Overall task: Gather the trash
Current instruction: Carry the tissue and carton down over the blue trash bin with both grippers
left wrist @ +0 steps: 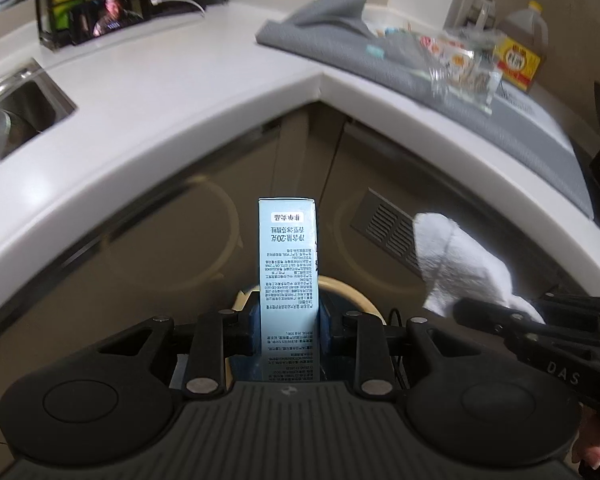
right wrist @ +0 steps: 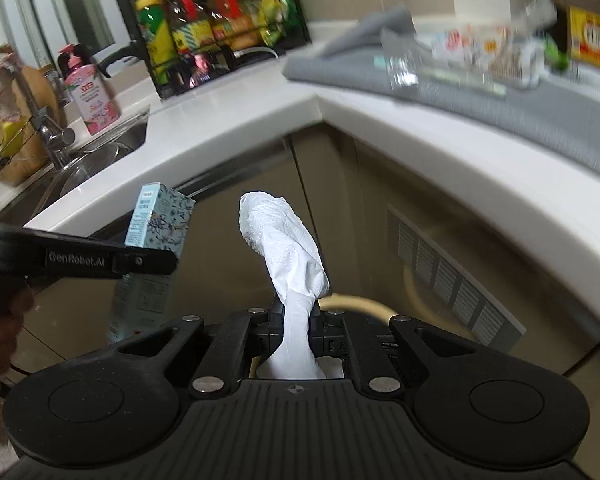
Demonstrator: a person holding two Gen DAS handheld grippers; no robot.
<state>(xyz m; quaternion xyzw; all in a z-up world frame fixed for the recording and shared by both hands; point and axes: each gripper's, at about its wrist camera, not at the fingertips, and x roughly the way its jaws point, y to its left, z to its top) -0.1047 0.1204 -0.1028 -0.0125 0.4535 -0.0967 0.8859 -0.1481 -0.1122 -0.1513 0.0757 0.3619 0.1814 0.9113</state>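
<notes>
The left tool (left wrist: 288, 320) pinches a tall light-blue cardboard box (left wrist: 287, 272). The right tool (right wrist: 298, 324) pinches a crumpled white paper tissue (right wrist: 288, 248). Both hang below the white counter (left wrist: 180, 80). Next, I think, comes dropping them into a bin.

The carton (left wrist: 289, 280) is pale blue with black print, its side (right wrist: 161, 220) flowered dark; the tissue (right wrist: 290, 248) white, embossed. The counter (left wrist: 172, 92) is white; the mat (left wrist: 540, 128) grey; the grippers' frames black
</notes>
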